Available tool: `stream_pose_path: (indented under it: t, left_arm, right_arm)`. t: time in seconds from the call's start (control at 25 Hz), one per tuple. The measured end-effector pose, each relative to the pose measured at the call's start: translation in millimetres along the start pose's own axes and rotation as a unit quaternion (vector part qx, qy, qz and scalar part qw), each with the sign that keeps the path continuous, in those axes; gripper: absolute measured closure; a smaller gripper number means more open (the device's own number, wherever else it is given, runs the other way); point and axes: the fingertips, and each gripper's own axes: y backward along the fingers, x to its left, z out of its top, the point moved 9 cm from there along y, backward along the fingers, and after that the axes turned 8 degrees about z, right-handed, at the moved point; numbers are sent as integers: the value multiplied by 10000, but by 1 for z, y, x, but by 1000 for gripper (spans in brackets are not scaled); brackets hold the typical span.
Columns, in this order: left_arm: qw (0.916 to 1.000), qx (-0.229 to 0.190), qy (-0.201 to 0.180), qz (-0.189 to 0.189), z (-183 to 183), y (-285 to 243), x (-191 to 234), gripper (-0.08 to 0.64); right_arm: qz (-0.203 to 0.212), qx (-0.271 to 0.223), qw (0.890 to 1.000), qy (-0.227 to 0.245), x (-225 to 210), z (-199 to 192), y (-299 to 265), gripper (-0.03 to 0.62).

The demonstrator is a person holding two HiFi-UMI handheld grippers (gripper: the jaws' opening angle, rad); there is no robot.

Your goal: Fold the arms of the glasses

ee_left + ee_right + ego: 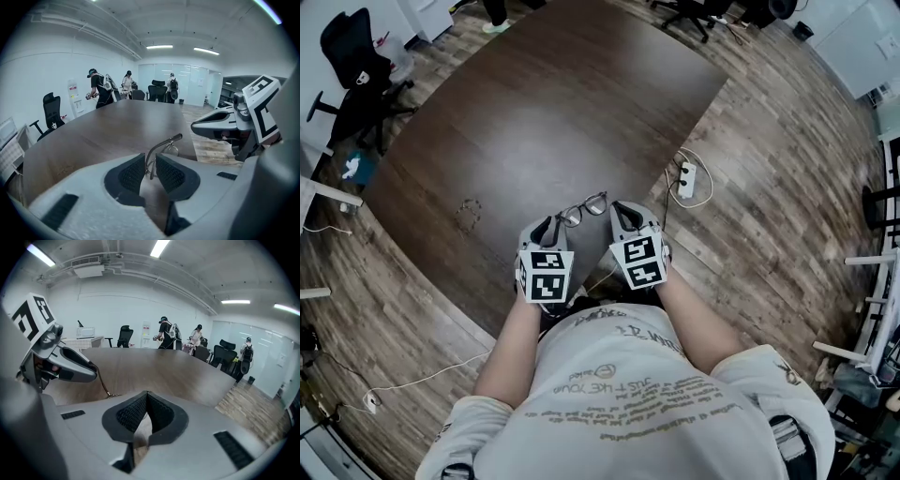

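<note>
Thin metal-framed glasses (584,208) hang just above the near edge of the dark table, between my two grippers. My left gripper (546,230) is shut on one arm of the glasses; in the left gripper view that thin arm (161,144) rises from between the pads (132,172), and a lens rim shows behind it. My right gripper (623,217) sits right of the frame with its jaws shut and nothing visible between its pads (159,412). The right gripper view shows the left gripper (70,364) at left with a glasses arm (104,386) trailing from its tip; the lenses are hidden there.
The dark wooden table (534,122) stretches away ahead. A white power strip (685,178) with its cable lies on the plank floor to the right. Office chairs (352,70) stand at the left. Several people (101,89) stand beyond the far end.
</note>
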Motion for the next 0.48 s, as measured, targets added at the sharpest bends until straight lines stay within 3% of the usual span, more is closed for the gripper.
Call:
stream_pose_path:
  t: [0.2,0.28,0.48]
  left_arm:
    - [9998,69,-86,154,4,-8,-5,483]
    - [9994,108,-197,262,4,-10,-6,519]
    - [9979,203,-487,377,8,-15,-10,534]
  right_arm:
    - [-42,65,9997,-218,-10,-7,4,577]
    - [-57,66,9996,-258,-13,-9,5,577]
    - [-68,60,9995,-302,-20,-10,5,577]
